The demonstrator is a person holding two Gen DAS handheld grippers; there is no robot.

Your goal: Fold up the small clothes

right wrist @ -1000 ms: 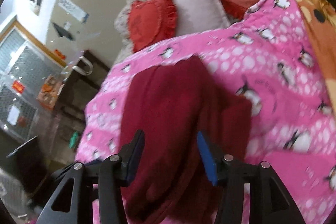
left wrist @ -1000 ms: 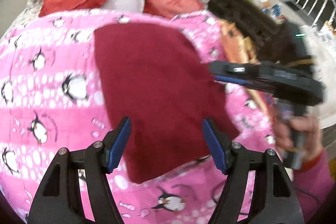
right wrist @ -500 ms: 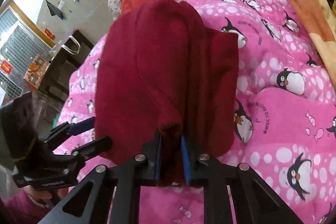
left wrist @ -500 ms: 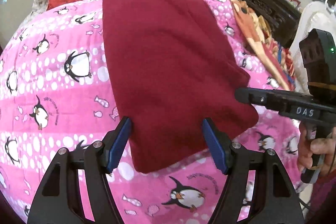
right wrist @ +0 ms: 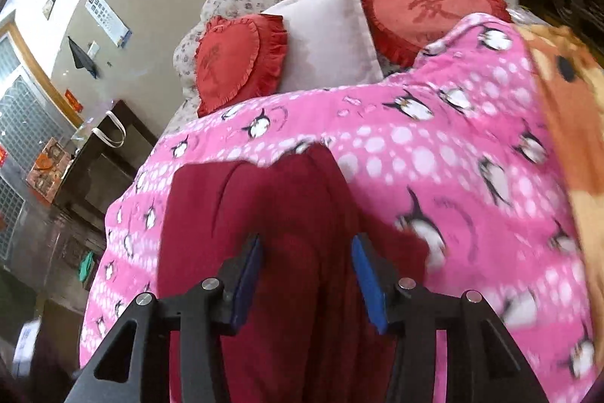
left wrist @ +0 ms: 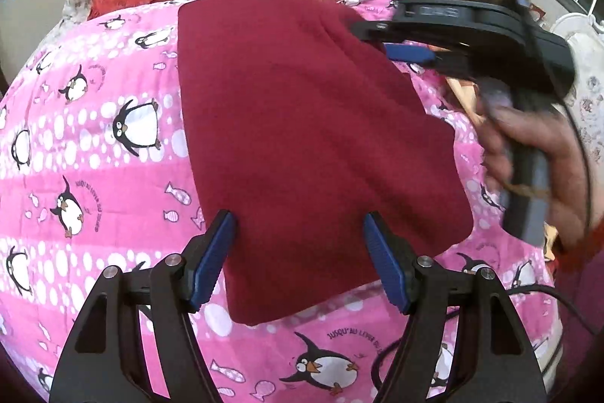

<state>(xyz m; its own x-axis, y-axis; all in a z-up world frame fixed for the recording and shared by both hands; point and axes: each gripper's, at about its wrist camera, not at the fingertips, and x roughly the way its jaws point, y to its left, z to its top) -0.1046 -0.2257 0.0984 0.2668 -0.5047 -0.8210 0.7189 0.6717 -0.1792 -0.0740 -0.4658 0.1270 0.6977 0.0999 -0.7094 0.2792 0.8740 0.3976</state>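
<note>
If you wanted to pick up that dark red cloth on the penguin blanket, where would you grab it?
Probably the near corner of the dark red cloth, coming from the near side with the left gripper. It lies flat on the penguin blanket, so only the edges give the fingers something to pinch.

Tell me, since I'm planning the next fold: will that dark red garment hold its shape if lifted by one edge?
Probably not. The dark red garment drapes flat over the penguin quilt with soft ridges, so it likely sags. Fleecy-looking, likely light and unslippery.
</note>
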